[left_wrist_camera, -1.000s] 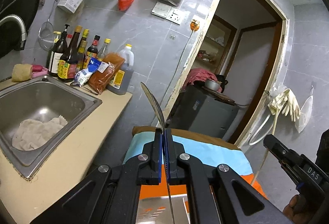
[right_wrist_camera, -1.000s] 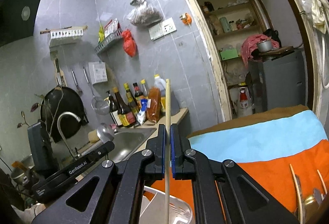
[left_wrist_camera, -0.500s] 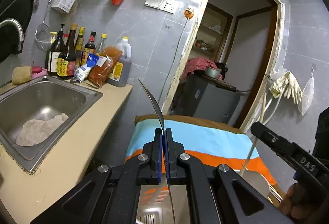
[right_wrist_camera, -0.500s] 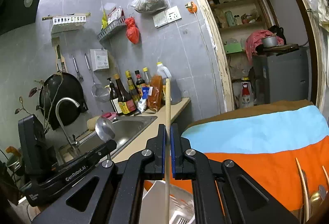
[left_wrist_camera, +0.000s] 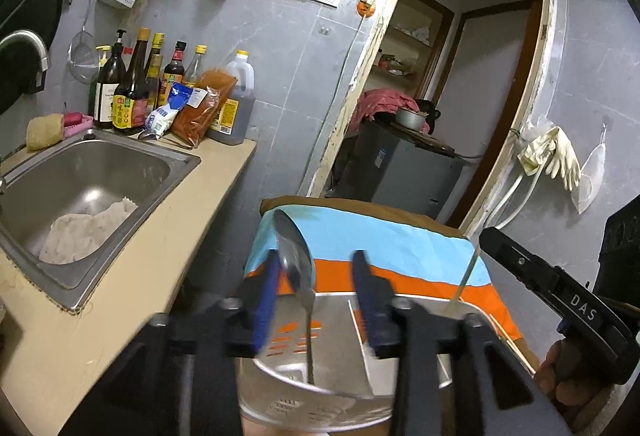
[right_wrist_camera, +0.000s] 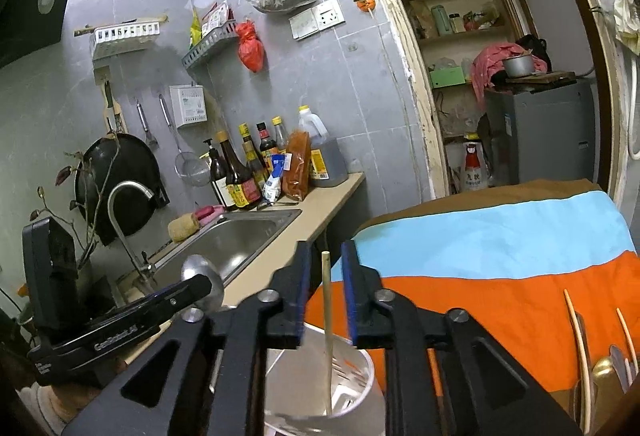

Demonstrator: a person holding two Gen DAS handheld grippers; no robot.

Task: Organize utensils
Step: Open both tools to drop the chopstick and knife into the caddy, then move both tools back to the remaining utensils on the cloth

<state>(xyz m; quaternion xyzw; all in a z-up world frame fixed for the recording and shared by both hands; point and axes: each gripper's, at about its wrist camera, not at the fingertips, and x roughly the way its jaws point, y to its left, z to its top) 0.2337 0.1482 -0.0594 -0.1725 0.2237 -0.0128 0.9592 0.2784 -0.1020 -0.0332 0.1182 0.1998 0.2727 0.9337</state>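
Observation:
My left gripper (left_wrist_camera: pixel 316 272) is open above a white perforated utensil holder (left_wrist_camera: pixel 340 392). A metal spoon (left_wrist_camera: pixel 298 268) stands free between its fingers, handle down in the holder. My right gripper (right_wrist_camera: pixel 325 268) is open over the same holder (right_wrist_camera: pixel 352 396). A wooden chopstick (right_wrist_camera: pixel 327 324) stands loose between its fingers, its lower end inside the holder. The left gripper and spoon bowl (right_wrist_camera: pixel 202 284) show at the left of the right wrist view. The right gripper body (left_wrist_camera: pixel 560 292) shows at the right of the left wrist view.
The holder stands on a table with an orange, blue and brown cloth (right_wrist_camera: pixel 500 260). More chopsticks and spoons (right_wrist_camera: pixel 600 364) lie at the cloth's right. A steel sink (left_wrist_camera: pixel 80 192) with a cloth in it and several sauce bottles (left_wrist_camera: pixel 160 92) are on the left counter.
Both grippers have moved down over the holder and opened. The spoon and the chopstick were let go and now stand in the holder.

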